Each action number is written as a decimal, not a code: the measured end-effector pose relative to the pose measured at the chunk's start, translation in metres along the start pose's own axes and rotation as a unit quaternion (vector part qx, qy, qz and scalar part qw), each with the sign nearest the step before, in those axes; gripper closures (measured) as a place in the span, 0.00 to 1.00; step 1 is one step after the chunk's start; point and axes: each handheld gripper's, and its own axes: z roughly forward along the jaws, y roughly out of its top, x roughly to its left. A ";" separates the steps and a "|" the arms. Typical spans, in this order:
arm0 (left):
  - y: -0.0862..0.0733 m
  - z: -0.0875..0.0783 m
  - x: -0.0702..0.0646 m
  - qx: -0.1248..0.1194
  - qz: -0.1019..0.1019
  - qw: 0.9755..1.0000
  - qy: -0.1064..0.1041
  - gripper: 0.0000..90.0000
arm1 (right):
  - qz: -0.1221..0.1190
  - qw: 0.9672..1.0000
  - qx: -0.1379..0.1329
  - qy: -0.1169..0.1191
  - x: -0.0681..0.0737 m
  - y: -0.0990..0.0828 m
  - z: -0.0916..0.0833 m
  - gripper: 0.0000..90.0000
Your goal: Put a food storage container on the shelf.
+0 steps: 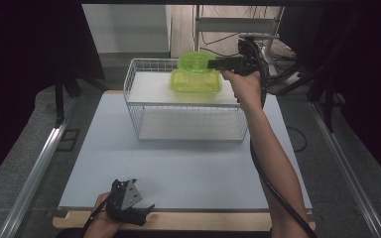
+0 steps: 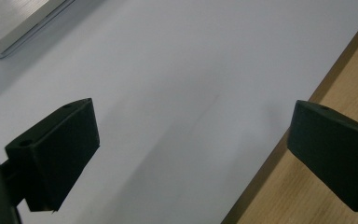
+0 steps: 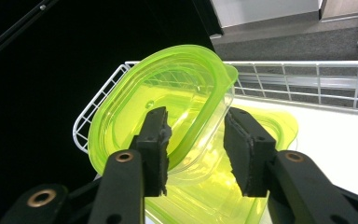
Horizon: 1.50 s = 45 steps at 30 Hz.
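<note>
Right gripper (image 3: 196,149): jaws part-open, with the rim and wall of a tilted green container (image 3: 163,107) between them. The left pad (image 3: 157,140) lies against or very near the inside of the wall; the right pad stands clear of the outside, a gap showing. Cannot tell for certain whether the left pad touches. No clamping grip visible.

Just under the jaws: a second green container (image 3: 261,135), lying flat, with the tilted one resting in or on it and leaning away from the gripper. Both sit on the white top shelf of a wire rack (image 3: 307,77), whose rail runs behind and to the side of the containers.

High view: right gripper (image 1: 218,63) is held level at the far right of the rack (image 1: 134,99), jaws pointing left onto the tilted container (image 1: 194,62), which stands on the flat one (image 1: 196,83). Lower shelf of the rack sits below.

Left gripper (image 1: 144,210): well apart from the right one, at the near edge of the table (image 1: 178,163), held in the left hand (image 1: 101,220). Left gripper view shows jaws wide apart, nothing between them, over the white mat and wooden edge.
</note>
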 end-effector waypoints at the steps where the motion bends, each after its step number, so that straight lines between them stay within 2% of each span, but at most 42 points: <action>1: 0.000 0.000 0.000 0.000 0.000 1.000 0.000 0.03 | 0.001 1.000 0.000 0.001 0.000 0.000 0.000 0.64; 8: 0.000 0.000 0.000 0.000 0.001 1.000 0.000 0.03 | -0.008 1.000 0.005 -0.003 0.001 0.001 0.003 0.55; 13: 0.000 0.000 0.000 0.000 0.001 1.000 0.000 0.03 | -0.012 1.000 -0.001 -0.012 0.002 0.001 0.003 0.37; 16: 0.000 0.000 0.000 -0.001 0.000 1.000 0.001 0.03 | -0.023 1.000 0.003 -0.015 0.002 0.001 0.003 0.27; 19: 0.000 -0.001 0.000 -0.004 -0.004 1.000 0.001 0.03 | -0.038 0.999 0.005 -0.010 0.003 -0.002 0.000 0.22; 22: 0.000 -0.002 0.001 -0.006 -0.006 1.000 0.001 0.02 | -0.051 0.999 0.008 -0.004 0.004 -0.007 -0.004 0.19; 31: 0.000 -0.003 0.005 -0.019 -0.033 0.999 -0.009 0.02 | -0.093 0.995 0.014 0.013 0.011 -0.030 -0.020 0.17; 37: 0.000 -0.003 0.005 -0.018 -0.035 0.999 -0.006 0.02 | -0.120 0.993 0.015 0.007 0.016 -0.047 -0.027 0.15; 45: 0.000 -0.002 0.005 -0.016 -0.032 0.999 -0.005 0.02 | -0.142 0.989 0.023 0.019 0.019 -0.075 -0.033 0.13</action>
